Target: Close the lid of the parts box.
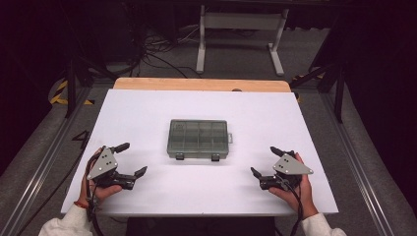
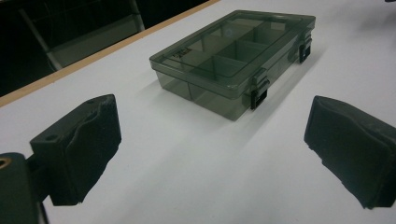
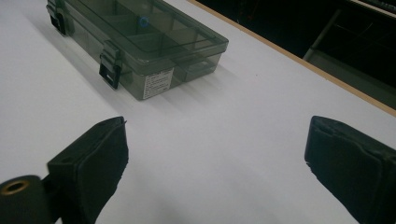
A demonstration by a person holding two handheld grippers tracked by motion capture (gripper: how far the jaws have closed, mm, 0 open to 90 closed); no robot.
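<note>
Nearest to me, at the close edge of the white counter (image 1: 147,105), two hands hold one claw each. Both rest low on the surface, and each is turned inward, toward the middle. On the person's left side is the left claw (image 1: 132,158), with its jaws spread wide and nothing between them. The right claw (image 1: 263,160) is the mirror of it on the other side, also wide and empty. In the left gripper view and in the right gripper view I see the black pads standing far from each other, with only bare white surface in the gap.

Farther in, about at the centre of the counter, lies the compartment box (image 1: 198,138), of smoky clear plastic, flat, with dividers inside. Its lid is down, and the two black latches (image 2: 259,92) on the front side look fastened. Both claws are well apart from it. One small blue thing (image 3: 144,21) shows through the lid; what it is I cannot tell.

My judgement: the work is at its very start. Nothing is touched, no latch is lifted. The reach, the latches and the lid are all left to do, if opening is the aim.

Behind the counter stands a white frame (image 1: 241,22) on the dark floor.
</note>
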